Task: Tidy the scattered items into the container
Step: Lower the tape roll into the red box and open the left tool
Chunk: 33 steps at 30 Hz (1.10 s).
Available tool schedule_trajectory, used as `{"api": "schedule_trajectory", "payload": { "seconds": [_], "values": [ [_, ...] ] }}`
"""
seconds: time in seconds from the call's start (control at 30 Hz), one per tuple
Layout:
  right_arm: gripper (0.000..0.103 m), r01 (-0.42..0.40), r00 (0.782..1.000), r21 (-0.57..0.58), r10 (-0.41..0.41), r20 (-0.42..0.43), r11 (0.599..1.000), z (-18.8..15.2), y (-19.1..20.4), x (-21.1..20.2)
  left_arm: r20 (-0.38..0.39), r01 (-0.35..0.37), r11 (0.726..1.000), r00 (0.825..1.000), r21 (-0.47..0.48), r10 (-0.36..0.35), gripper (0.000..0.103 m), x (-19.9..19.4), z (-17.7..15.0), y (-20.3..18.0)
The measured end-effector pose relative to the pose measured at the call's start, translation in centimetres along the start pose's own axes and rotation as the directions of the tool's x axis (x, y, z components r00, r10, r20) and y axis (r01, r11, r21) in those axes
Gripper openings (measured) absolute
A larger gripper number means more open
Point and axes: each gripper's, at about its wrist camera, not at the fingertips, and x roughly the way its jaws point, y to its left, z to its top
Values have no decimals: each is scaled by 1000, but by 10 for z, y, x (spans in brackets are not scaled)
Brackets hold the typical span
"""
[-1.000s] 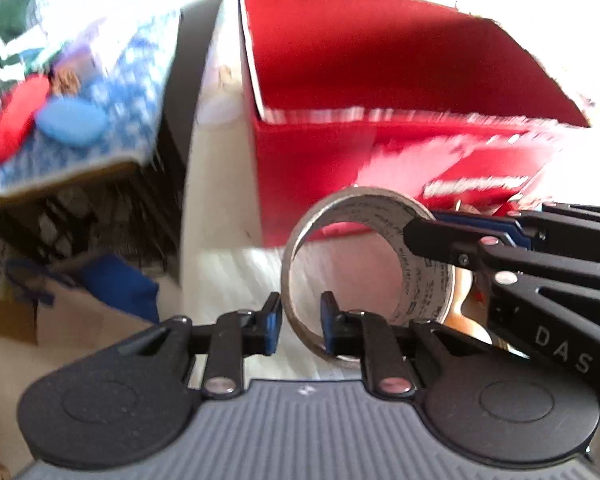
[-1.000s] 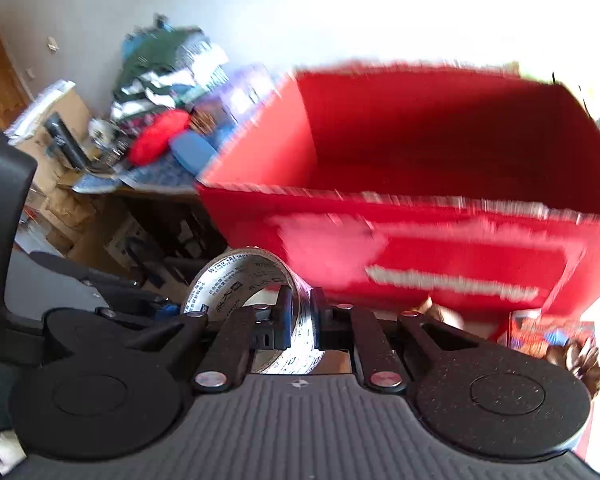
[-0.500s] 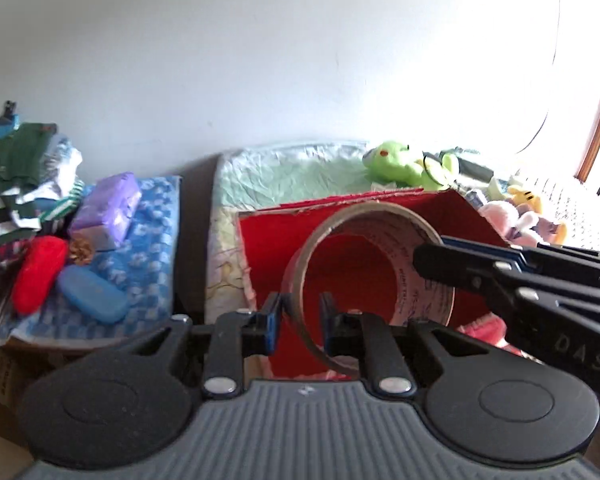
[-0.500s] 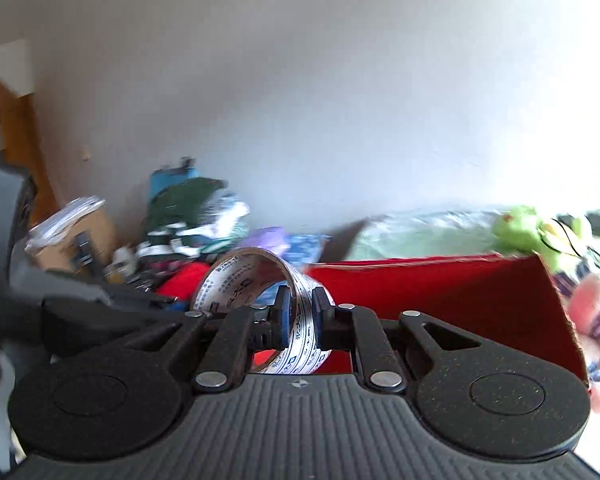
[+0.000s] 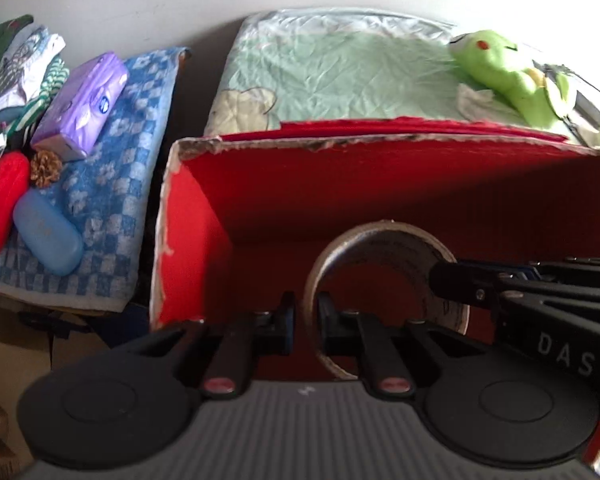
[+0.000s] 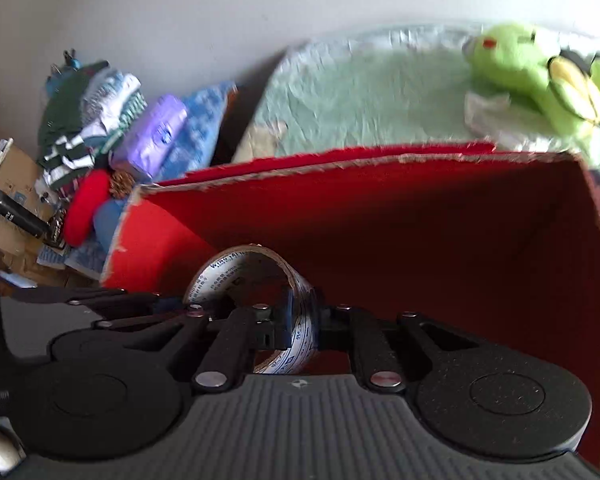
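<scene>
A roll of tape (image 5: 384, 240) hangs over the open red cardboard box (image 5: 380, 184). My left gripper (image 5: 305, 322) is shut on the roll's left wall. My right gripper (image 6: 303, 320) is shut on the opposite wall of the same roll (image 6: 236, 264); its fingers (image 5: 460, 280) reach in from the right in the left wrist view. The roll is held upright, inside the box opening, above the dark red floor. The box (image 6: 420, 208) looks empty where I can see into it.
A green plush frog (image 5: 500, 72) lies on the pale green bedding (image 5: 340, 64) behind the box. To the left, a blue checked cloth (image 5: 112, 160) carries a purple tissue pack (image 5: 80, 104), a red case (image 5: 0, 204), a blue case (image 5: 46, 236), a pinecone (image 5: 44, 168) and folded clothes (image 5: 16, 64).
Both grippers lifted the tape roll from in front of the box's outer wall up over the rim, then tilted down so it now sits over the box interior.
</scene>
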Motion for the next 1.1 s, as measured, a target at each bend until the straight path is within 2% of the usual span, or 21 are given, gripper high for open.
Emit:
{"api": "schedule_trajectory", "payload": {
  "seconds": [0.07,0.17,0.23,0.37,0.43,0.47,0.53,0.6,0.7,0.77,0.83,0.87,0.93,1.0,1.07,1.1],
  "values": [
    [8,4,999,-3,-4,-34,1000,5,-4,5,5,-18,1000,1000,-12,18,24,3,2,-2],
    [8,0,998,1,0,-64,1000,14,-8,16,29,-15,1000,999,-10,15,30,0,0,-3],
    [8,-12,997,11,13,-75,1000,18,-9,24,56,-19,1000,998,-6,19,30,-6,-3,-3],
    [8,-28,999,0,27,-44,1000,20,-10,33,101,-33,999,994,23,31,35,-21,-15,-6],
    [9,-49,998,35,51,-40,998,20,-15,32,135,-38,999,990,35,33,38,-33,-24,-8],
    [9,-60,997,58,63,-37,996,21,-18,33,149,-30,999,989,39,24,44,-39,-30,-10],
    [10,-84,995,85,88,-39,993,21,-22,33,172,-3,999,985,47,-5,48,-48,-43,-14],
    [12,-130,990,98,136,-50,987,20,-23,35,169,27,997,985,68,-38,47,-51,-51,-21],
    [14,-243,965,144,254,-65,959,20,-30,40,146,37,996,988,84,-49,41,-45,-54,-32],
    [15,-283,953,190,299,-57,940,20,-38,41,124,29,997,992,77,-39,29,-34,-52,-35],
    [15,-309,946,228,323,-24,923,20,-45,37,86,27,999,996,45,-31,25,-20,-47,-32],
    [15,-316,945,242,328,-10,917,21,-48,35,66,30,999,997,23,-32,17,-13,-43,-29],
    [15,-293,953,262,305,-2,919,19,-51,31,44,28,999,999,-25,-26,18,-5,-36,-20],
    [15,-233,970,272,243,-2,934,18,-52,26,21,32,997,999,-68,-30,17,0,-32,-13],
    [15,-200,978,250,209,-10,947,18,-49,23,18,23,997,1000,-73,-22,17,3,-34,-11],
    [15,-170,982,212,183,-41,962,19,-43,26,20,14,997,1000,-70,-13,17,3,-34,-12]
  ]
}}
